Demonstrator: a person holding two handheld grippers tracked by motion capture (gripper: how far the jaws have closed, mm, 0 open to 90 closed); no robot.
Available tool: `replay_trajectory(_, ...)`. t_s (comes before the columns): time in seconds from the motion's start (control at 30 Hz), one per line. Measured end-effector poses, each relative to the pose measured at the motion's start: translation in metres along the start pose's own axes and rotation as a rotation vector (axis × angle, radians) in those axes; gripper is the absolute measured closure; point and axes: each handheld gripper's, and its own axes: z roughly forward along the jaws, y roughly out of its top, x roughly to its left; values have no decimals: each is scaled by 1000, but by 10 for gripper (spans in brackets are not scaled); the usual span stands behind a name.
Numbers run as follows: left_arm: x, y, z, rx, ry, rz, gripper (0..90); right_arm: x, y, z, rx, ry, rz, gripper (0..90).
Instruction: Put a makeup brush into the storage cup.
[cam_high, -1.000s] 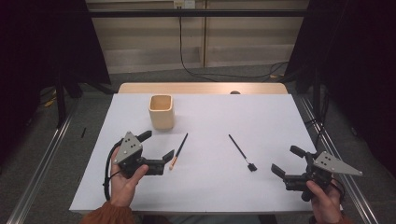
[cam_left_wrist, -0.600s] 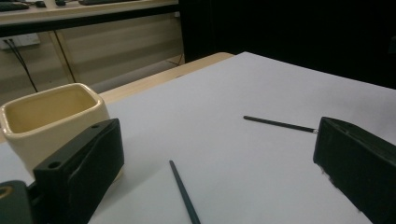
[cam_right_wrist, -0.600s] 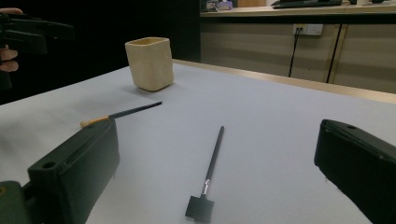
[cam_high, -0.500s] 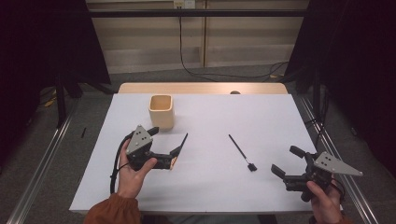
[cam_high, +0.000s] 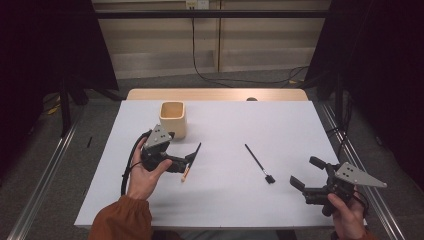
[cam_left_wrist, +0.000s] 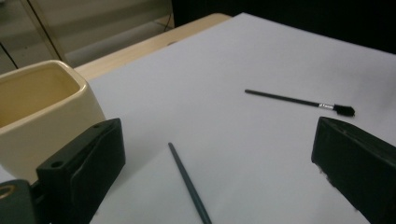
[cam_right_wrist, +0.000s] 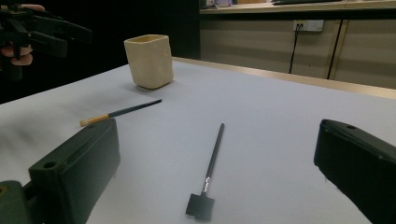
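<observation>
High view: the left gripper (cam_high: 187, 161) is held with fingers wide astride the orange-tipped brush (cam_high: 191, 161), which lies flat on the bench (cam_high: 280, 125) just beside the cup (cam_high: 173, 119), its long axis crossing the gap, while the right gripper (cam_high: 305, 173), also wide, is kept well apart.

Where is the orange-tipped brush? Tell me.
In the high view the orange-tipped brush lies left of centre on the white table, under the open left gripper, just in front of the cup.
</observation>
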Motion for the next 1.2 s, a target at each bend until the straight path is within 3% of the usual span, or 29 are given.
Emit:
replay_trajectory(0.17,4,5,5,79,-3,2,29,-1,0,1,3,0,-7,0)
replay_trajectory(0.3,8,10,11,145,-5,-19,32,-1,0,0,0,3,-3,0)
replay_trajectory(0.37,10,10,14,171,-17,-48,32,-1,0,0,-1,2,2,0)
replay_trajectory(0.47,12,10,18,220,0,-53,32,-1,0,0,0,0,2,0)
replay_trajectory(0.53,13,9,21,269,-8,-73,30,0,0,0,0,0,-5,0)
replay_trajectory(0.57,12,9,23,303,12,-88,32,0,0,0,2,0,-1,0)
replay_trajectory(0.67,12,6,26,371,-2,-75,36,0,0,0,4,2,2,0)
replay_trajectory(0.87,10,6,36,454,-16,-63,37,0,0,0,10,4,-1,0)
replay_trajectory(0.97,10,8,42,520,-21,-50,80,-1,0,0,10,3,0,0)
replay_trajectory(1.03,11,10,44,541,-30,-86,82,-1,0,0,9,3,4,0)
replay_trajectory(1.2,10,16,53,623,-19,-110,111,-1,0,1,10,6,3,0)
